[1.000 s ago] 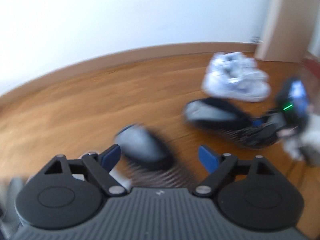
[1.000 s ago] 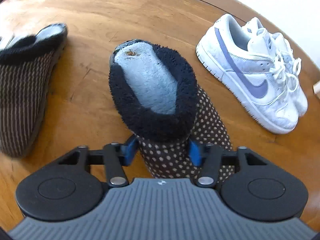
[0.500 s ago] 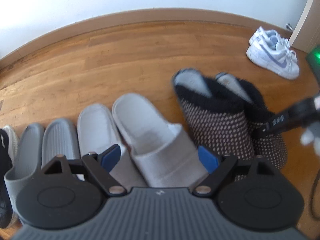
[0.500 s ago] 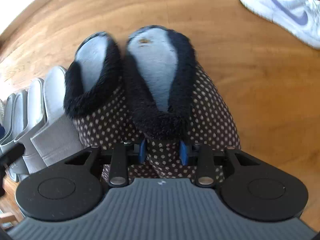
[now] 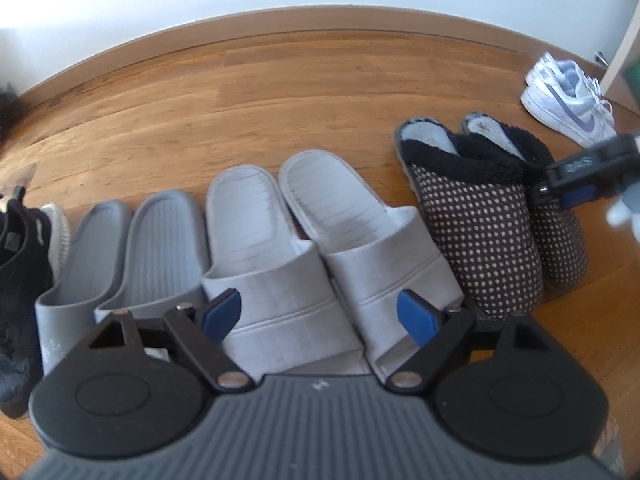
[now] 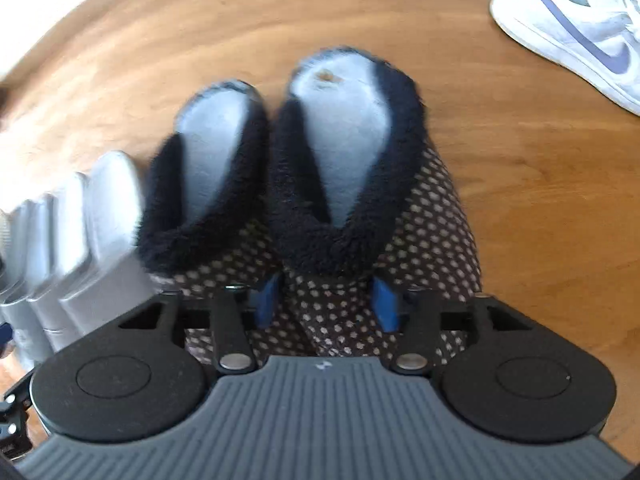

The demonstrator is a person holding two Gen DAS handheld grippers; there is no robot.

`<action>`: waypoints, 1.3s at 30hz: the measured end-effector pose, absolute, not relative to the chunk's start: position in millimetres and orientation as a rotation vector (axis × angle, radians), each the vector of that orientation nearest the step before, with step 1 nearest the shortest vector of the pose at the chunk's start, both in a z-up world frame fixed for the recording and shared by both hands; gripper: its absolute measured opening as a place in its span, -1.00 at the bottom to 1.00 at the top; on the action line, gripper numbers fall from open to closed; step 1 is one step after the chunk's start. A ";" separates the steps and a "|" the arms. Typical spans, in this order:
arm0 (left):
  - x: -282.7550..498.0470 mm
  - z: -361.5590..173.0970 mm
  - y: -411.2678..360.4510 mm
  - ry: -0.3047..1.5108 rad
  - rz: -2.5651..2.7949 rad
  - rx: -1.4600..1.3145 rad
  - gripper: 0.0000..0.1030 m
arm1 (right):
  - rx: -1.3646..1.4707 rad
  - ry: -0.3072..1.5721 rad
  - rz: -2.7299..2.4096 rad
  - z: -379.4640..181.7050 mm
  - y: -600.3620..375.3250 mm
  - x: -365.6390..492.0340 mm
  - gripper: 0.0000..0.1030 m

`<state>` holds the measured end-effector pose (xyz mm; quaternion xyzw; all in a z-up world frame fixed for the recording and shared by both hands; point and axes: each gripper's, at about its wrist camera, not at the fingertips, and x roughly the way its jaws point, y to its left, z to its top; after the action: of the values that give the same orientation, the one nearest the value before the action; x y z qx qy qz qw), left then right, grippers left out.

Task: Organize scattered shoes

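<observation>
**Right gripper letting go of dotted slipper — row nearly complete**

Right gripper: jaws just been opening, dotted slipper between the pads but no longer squeezed. Released, by the look of it. Left gripper: wide apart, nothing held, hovering over the light grey slides.

Landmark = light grey slides.
- Immediately right of them: second dotted slipper, then the one just set down, touching side by side, toes toward the camera.
- Immediately left: dark grey slides, paired.
- Further left: black sneaker at frame edge, something pale behind it — too cropped to identify.
- Far right, near the skirting and well apart from the row: white sneakers, purple swoosh, sitting together but out of line.

Status, judged from layout: three pairs lined up on the wood floor; dotted pair now done. Remaining: white sneakers, probably to go in beside the dotted slippers. Left end of row cannot be checked.
</observation>
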<state>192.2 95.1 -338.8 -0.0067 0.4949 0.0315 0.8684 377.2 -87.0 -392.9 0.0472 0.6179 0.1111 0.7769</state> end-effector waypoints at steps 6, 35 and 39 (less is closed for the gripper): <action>183.2 -332.5 126.1 1.029 0.131 -0.061 0.65 | 0.067 1.093 0.266 -337.9 -82.5 332.4 0.39; 213.1 -374.4 164.0 1.006 -0.030 -0.109 -0.11 | 0.086 1.275 0.380 -429.1 83.1 288.9 0.82; 210.2 -359.0 153.2 0.998 -0.013 -0.075 0.08 | 0.148 1.300 0.381 -415.5 63.9 285.2 0.89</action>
<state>210.2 153.2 -359.0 -0.0361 0.4782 -0.0060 0.8775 285.2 63.9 -415.5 0.0683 0.6011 0.1759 0.7766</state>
